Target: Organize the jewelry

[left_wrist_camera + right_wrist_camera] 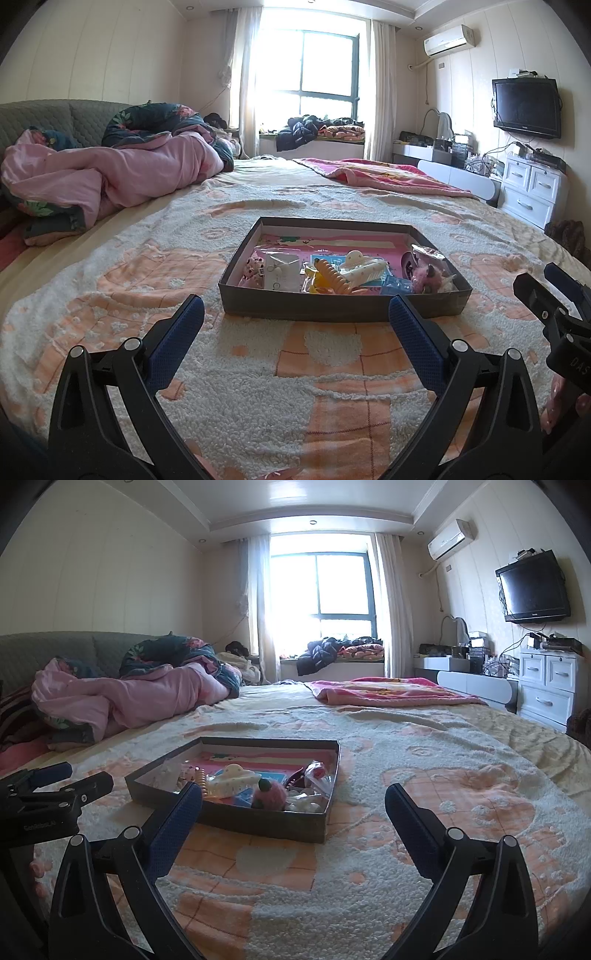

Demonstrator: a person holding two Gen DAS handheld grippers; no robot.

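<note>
Sunlit bedroom, fleecy peach-and-white bed blanket (258, 369). Both the left gripper (295, 314) and right gripper (293, 801) hold nothing, fingers spread wide above it. Just ahead lies the grey tray (332, 306) of hair clips and jewelry.

Shallow box (258, 821) of probably hair accessories on bedspread (424, 775)
</note>
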